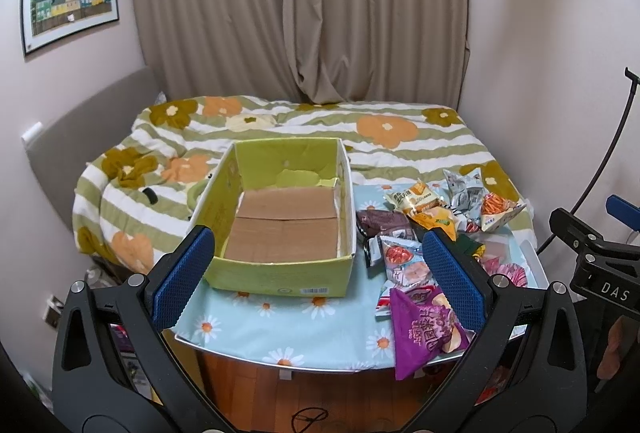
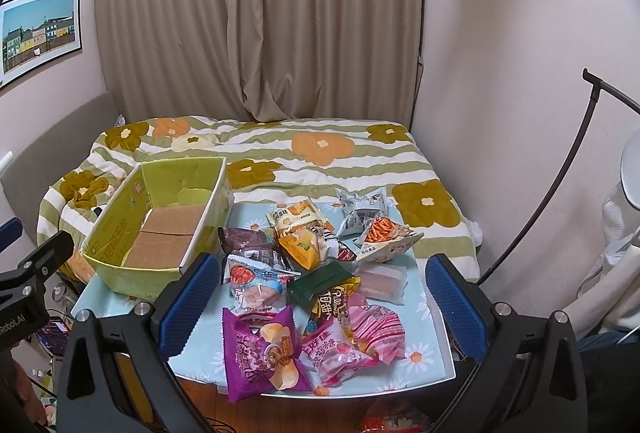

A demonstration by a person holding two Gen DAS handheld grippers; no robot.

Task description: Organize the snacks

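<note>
Snacks (image 2: 312, 293) lie heaped on the right of the table (image 2: 436, 329), right gripper (image 2: 324, 297) spread wide and empty over them, left gripper (image 1: 316, 273) likewise before the empty box (image 1: 280, 225) at left. Best pinch one loose top packet; buried packets' labels stay unreadable.

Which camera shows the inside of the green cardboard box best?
The left wrist view: the open green cardboard box sits centred, its brown floor fully visible and bare. The right wrist view shows it off to the left, at an angle, the floor partly hidden by its wall.
</note>
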